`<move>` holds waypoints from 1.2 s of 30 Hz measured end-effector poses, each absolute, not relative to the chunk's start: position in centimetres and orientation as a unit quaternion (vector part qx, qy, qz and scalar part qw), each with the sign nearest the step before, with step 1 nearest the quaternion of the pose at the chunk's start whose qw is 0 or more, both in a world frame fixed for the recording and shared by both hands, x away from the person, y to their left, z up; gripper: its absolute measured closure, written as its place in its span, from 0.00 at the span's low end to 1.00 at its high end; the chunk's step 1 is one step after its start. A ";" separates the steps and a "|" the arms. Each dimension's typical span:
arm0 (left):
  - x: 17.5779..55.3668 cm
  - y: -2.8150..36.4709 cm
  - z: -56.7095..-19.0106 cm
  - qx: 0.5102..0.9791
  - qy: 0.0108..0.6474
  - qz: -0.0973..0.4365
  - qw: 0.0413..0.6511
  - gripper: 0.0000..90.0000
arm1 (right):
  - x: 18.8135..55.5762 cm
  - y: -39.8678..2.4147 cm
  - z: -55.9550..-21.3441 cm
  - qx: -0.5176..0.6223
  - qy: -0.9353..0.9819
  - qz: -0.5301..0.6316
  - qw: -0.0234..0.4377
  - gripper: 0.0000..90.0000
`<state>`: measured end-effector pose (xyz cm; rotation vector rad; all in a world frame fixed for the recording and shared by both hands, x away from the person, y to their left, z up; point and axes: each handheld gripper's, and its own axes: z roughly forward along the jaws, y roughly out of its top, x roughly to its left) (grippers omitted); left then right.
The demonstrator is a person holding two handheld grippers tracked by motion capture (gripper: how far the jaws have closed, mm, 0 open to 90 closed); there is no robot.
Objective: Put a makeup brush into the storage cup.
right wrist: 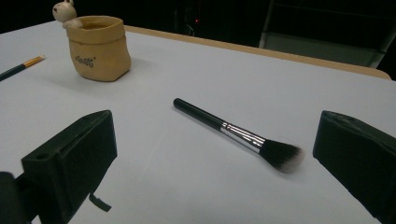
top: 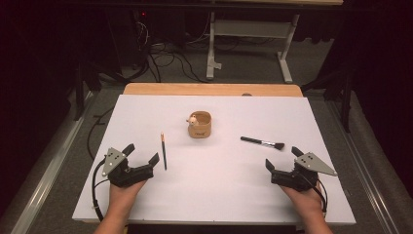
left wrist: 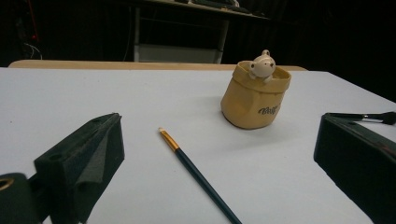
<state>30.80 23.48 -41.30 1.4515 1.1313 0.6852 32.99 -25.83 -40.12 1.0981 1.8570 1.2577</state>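
Fingers (left wrist: 88, 158) gape wide; paintbrush (left wrist: 196, 175) ahead, pot (left wrist: 254, 95) beyond, path unobstructed.

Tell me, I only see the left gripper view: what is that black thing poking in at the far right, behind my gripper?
Observer: It is a black-handled makeup brush with a silver collar and fluffy dark bristles, lying flat on the white table.
Operator: Is the other gripper holding it?
Observer: No. The right gripper is open, and the brush lies on the table beyond its jaws, untouched.
Operator: Is anything inside the tan bag-shaped pot with the little animal on its rim?
Observer: The high view looks down into the pot, and it seems empty.
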 end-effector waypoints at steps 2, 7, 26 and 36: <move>30.8 23.4 -41.2 0.618 0.478 0.290 0.553 0.02 | 32.8 -25.7 -40.0 0.412 0.706 0.479 0.320 0.01; 30.8 23.5 -41.2 0.622 0.478 0.292 0.547 0.02 | 32.8 -25.7 -40.1 0.411 0.706 0.480 0.321 0.01; 31.0 23.3 -41.3 0.632 0.475 0.292 0.538 0.03 | 32.8 -25.7 -40.1 0.411 0.705 0.480 0.321 0.01; 31.0 23.3 -41.3 0.633 0.475 0.292 0.536 0.03 | 32.9 -25.8 -40.1 0.409 0.704 0.483 0.322 0.01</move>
